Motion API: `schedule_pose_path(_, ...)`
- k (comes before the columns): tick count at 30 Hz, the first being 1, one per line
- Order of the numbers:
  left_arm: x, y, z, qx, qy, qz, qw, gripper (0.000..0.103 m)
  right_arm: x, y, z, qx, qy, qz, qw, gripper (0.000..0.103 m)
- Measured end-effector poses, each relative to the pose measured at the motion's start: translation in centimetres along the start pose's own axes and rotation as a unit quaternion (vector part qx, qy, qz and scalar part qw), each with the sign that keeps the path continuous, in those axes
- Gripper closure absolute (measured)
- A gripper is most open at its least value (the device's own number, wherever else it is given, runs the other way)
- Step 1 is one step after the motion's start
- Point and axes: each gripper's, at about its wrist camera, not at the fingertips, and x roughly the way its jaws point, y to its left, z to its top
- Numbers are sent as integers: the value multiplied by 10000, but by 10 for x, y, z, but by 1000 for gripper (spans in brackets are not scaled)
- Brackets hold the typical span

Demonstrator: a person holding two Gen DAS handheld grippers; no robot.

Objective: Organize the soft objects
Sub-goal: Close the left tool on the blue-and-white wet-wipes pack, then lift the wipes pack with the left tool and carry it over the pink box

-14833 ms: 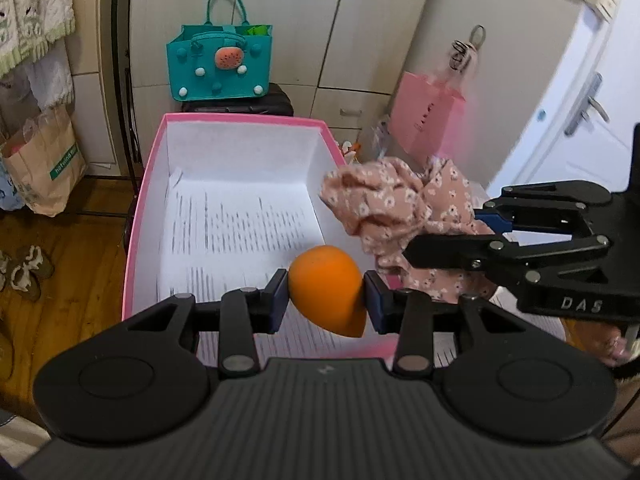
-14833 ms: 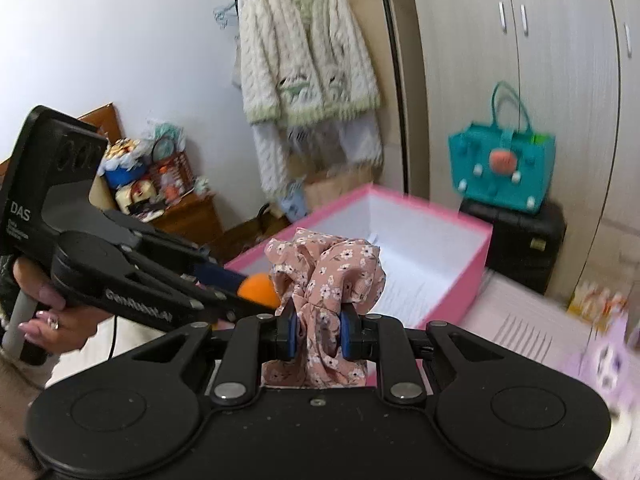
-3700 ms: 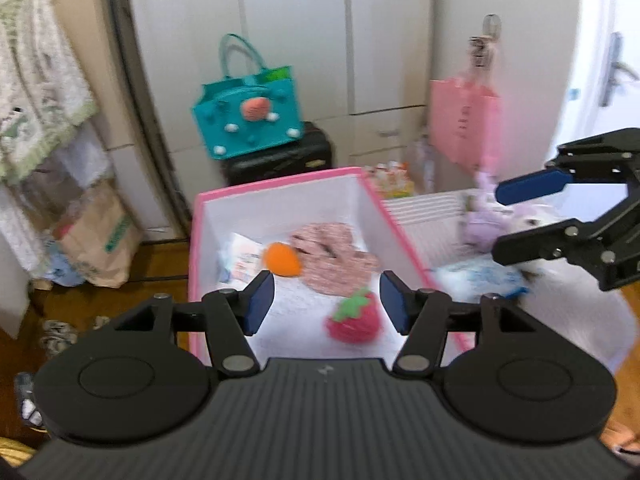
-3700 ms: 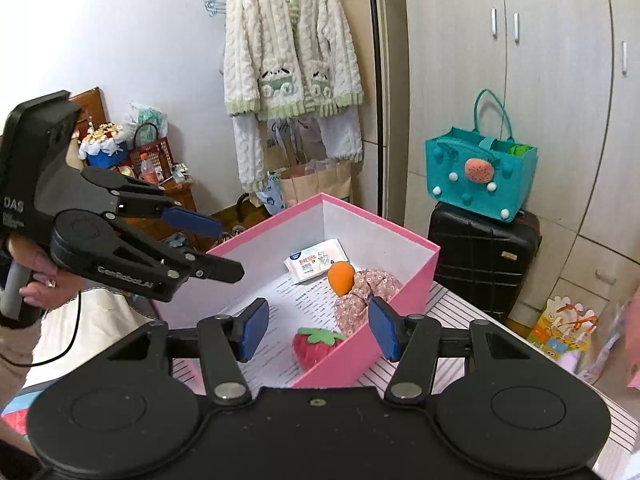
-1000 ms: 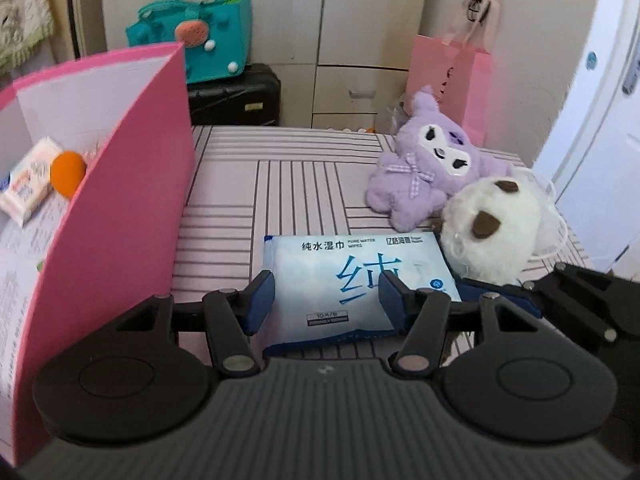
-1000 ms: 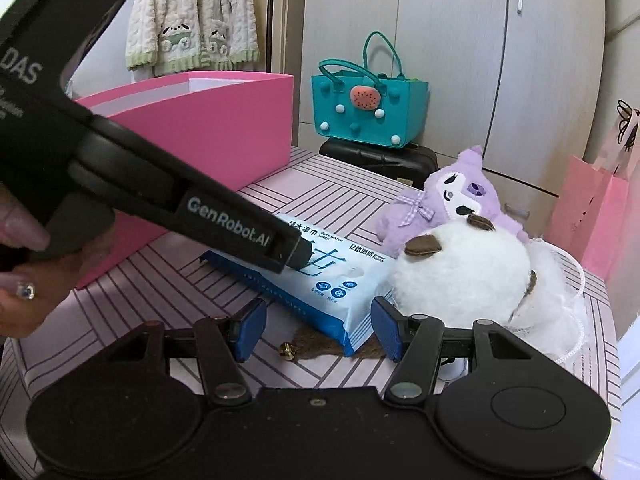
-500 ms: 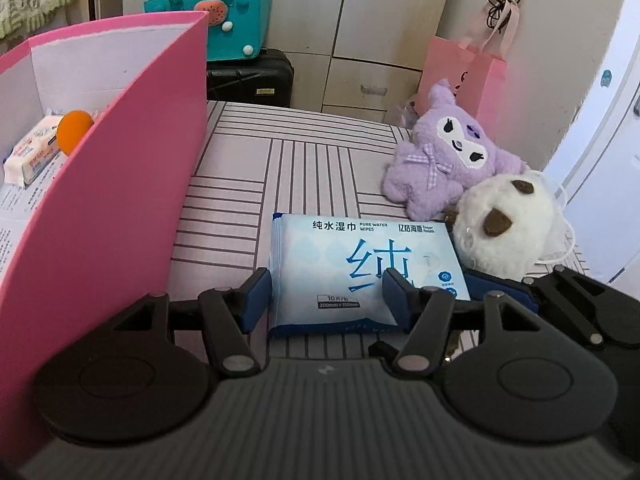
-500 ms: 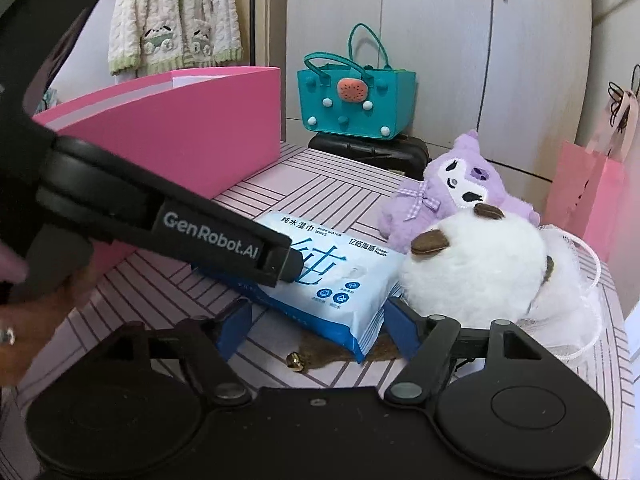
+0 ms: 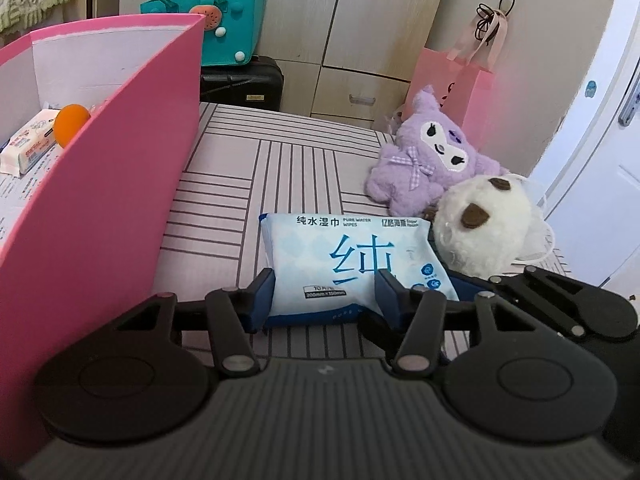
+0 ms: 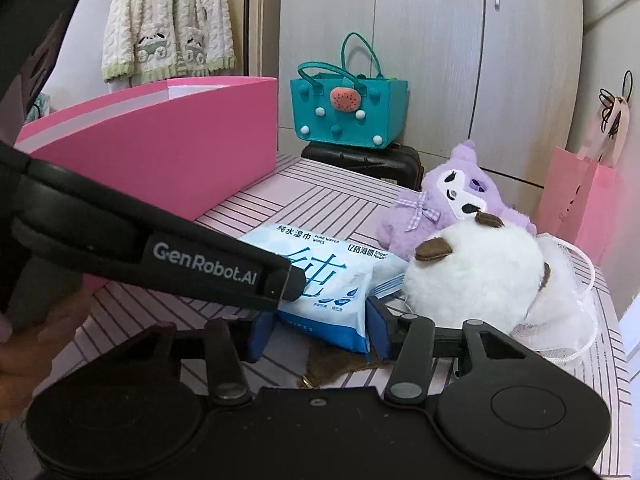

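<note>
The pack of wet wipes [image 9: 352, 262] is seen lying flat on the striped table [image 9: 280, 168], its light-blue face printed "纯水湿巾 PURE WATER WIPES" with a large "纯" and a small "200mm x 150mm" line near the lower edge. Its near end is bracketed by the left gripper [image 9: 325, 294], jaws spread wide on either side of the pack, whether touching it cannot be told. From the other side, the pack's right end is flanked by the right gripper [image 10: 318, 326], its jaws likewise parted around the corner, not clamped. "GenRobot.AI" is read on the left tool's arm in the right wrist view. Just beside the pack, a white plush [image 9: 480, 232] with brown ears is pressed against a purple plush [image 9: 428, 160] wearing a checked bow. To the left, the pink box [image 9: 100, 216] is seen standing on the table, with an orange ball [image 9: 71, 119] and a small white tissue packet [image 9: 30, 146] inside. Behind, a teal bag [image 10: 348, 108] sits on a black suitcase [image 10: 364, 162].
</note>
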Motion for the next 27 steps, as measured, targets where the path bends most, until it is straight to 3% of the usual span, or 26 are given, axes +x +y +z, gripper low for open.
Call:
schedule_pose_path(12, -14, -3, -7, 26, 1, 19, 10000, 51, -12, 9, -4, 74, -107, -89, 9999, 48)
schedule_pose_path(27, -55, -8, -11, 283, -1, -569, 9980, 51, -58, 16, -2, -15, -230, -191, 9996, 48)
